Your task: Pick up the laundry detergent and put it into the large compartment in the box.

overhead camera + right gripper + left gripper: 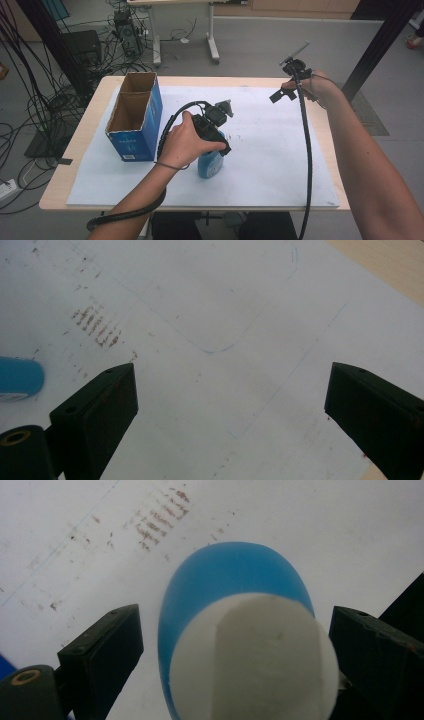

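**Left jaws straddle the blue bottle, right jaws wide and empty**

At the left of the counter (65, 195) stands a blue box (135, 117), open at the top, on a white sheet (280, 170). Just to its right the left gripper (216, 131) hangs over a blue bottle (210, 164) that stands upright near the middle of the sheet. In the left gripper view the bottle (220, 580), with its white cap (255, 660) uppermost, sits between the jaws. The jaws are spread apart: a clear gap shows between the left jaw and the bottle, while the right jaw lies close beside the cap, and contact there cannot be told.

Farther right, the right gripper (286, 90) is held above the far right edge of the sheet, well apart from the bottle. In the right gripper view its jaws stand wide apart with nothing between them but the scuffed sheet (225, 315); the bottle (20, 377) shows at the left edge.
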The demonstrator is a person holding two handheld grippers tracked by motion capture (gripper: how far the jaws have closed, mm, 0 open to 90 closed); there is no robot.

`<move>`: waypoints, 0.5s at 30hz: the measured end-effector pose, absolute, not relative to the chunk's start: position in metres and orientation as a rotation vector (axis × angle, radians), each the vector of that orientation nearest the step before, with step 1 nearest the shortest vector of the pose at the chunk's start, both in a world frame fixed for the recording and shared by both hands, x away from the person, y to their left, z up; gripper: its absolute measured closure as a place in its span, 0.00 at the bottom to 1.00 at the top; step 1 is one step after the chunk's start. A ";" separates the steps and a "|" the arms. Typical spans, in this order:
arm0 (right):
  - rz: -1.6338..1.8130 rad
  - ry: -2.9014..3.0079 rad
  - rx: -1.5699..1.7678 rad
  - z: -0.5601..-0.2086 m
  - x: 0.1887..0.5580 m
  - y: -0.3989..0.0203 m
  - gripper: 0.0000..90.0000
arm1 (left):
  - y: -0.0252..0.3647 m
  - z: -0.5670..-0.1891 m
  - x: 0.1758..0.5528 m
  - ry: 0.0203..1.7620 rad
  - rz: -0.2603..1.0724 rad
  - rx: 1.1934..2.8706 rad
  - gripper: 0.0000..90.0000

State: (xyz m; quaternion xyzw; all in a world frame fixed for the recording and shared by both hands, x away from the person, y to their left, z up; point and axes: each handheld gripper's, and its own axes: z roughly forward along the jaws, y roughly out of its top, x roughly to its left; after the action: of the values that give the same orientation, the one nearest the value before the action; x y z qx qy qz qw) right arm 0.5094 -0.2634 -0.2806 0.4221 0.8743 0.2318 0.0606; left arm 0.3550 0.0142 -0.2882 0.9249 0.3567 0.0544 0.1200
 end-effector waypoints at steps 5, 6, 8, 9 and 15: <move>0.700 2.648 1.278 -0.281 0.509 -0.263 0.07 | 0.014 -0.289 0.355 1.043 0.159 2.704 0.09; 0.703 2.648 1.277 -0.281 0.509 -0.264 0.07 | 0.015 -0.288 0.355 1.044 0.159 2.705 0.09; 0.703 2.649 1.279 -0.281 0.509 -0.264 0.07 | 0.015 -0.288 0.355 1.043 0.159 2.703 0.09; 0.703 2.649 1.279 -0.281 0.509 -0.264 0.07 | 0.015 -0.288 0.355 1.043 0.159 2.703 0.09; 0.702 2.646 1.282 -0.281 0.509 -0.265 0.07 | 0.016 -0.287 0.355 1.044 0.157 2.697 0.09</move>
State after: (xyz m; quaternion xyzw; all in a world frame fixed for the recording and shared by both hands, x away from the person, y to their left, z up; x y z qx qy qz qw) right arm 0.5086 -0.2649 -0.2809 0.4235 0.8737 0.2319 0.0593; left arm 0.3548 0.0159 -0.2874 0.9242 0.3576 0.0538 0.1225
